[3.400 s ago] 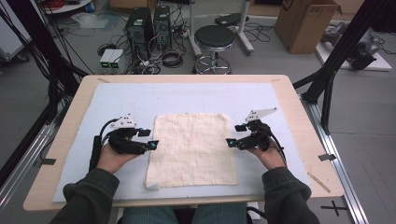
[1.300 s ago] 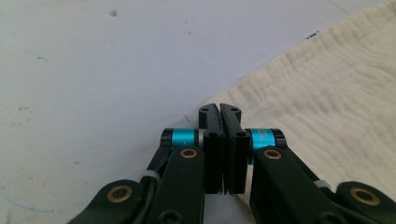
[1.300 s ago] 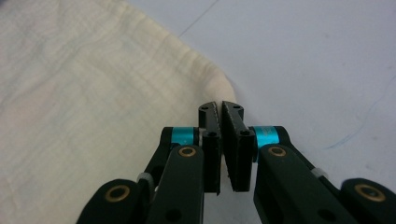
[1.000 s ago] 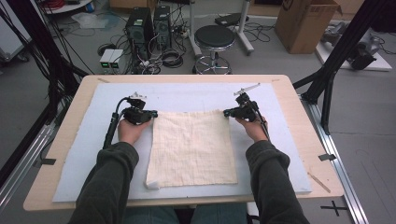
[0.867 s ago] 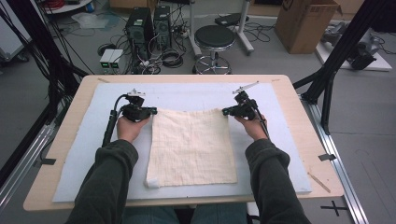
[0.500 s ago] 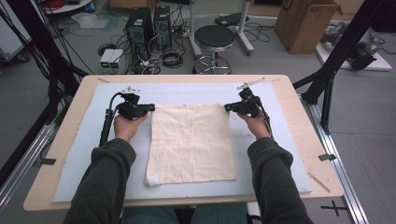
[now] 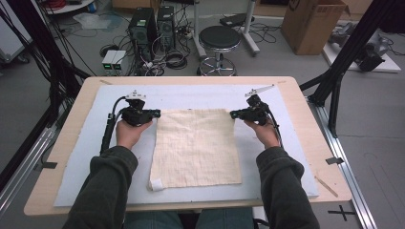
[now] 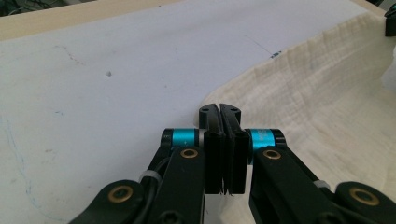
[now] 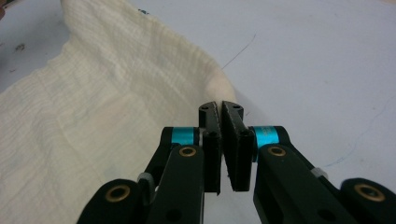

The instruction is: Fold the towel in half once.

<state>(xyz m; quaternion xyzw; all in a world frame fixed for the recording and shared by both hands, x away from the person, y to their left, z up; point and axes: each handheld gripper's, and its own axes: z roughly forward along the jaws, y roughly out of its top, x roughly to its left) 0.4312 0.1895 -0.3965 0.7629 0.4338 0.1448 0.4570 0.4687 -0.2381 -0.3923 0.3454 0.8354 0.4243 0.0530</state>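
At the cloth's (image 7: 196, 145) far corners, both tongs (image 7: 154, 113) (image 7: 234, 114) pinch it, forearms outstretched.

You find no legible text, label, brand or number anywhere; the cardboard box (image 7: 313, 21) beyond the table (image 7: 296, 95) carries a dark mark too blurred to read

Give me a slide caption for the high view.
Two hand-held grippers, left and right, pinch the far corners of a cream cloth on the table.
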